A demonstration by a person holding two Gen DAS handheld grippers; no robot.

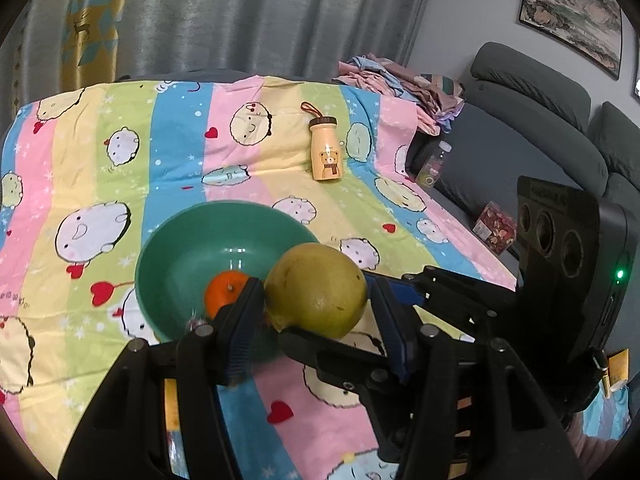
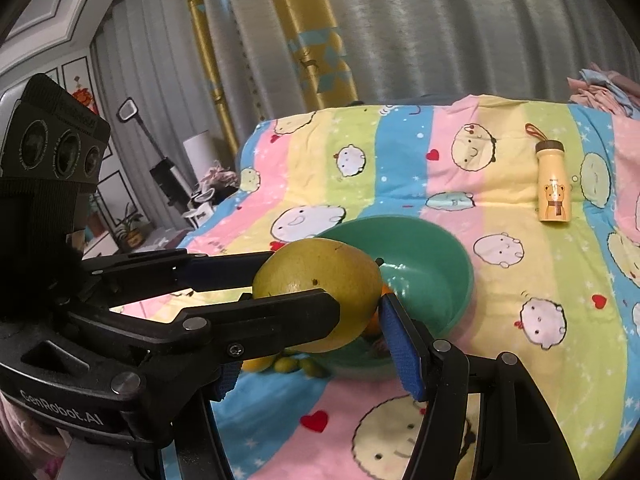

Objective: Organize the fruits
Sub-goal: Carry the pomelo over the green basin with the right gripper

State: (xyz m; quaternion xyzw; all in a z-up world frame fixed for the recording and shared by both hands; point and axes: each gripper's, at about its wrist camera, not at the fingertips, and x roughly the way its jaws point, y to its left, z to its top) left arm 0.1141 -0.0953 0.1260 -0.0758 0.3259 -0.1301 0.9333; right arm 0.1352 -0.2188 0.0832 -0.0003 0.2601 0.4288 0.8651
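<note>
Left gripper [image 1: 316,300] fills the bottom of its own view, and its two fingers are clamped on a big yellow-green fruit [image 1: 316,290], one blue pad [image 1: 240,336] pressed on each side. Pretty solid hold from what I can see.

Right gripper [image 2: 316,320] is on the same fruit, coming in crosswise. Its fingers sit on either side of it, and one blue pad [image 2: 402,354] is right up against the fruit's edge. The other finger is mostly hidden behind the left gripper in the right wrist view, so I honestly can't tell if it's actually squeezing or just resting there.

That fruit is held up in the air, just over the near rim of a green bowl [image 1: 224,208]. One orange [image 1: 226,292] is sitting inside the bowl. A few small yellow-green fruits [image 2: 288,364] lie on the cloth, right beside the bowl and under the big fruit.

Everything's on a striped cartoon sheet [image 1: 80,160] in pink, yellow, green and blue. A little cream bottle with a bear on it [image 1: 326,152] stands upright, well behind the bowl. Off to the right there's a grey sofa [image 1: 520,120] with a pile of folded clothes [image 1: 400,76].
</note>
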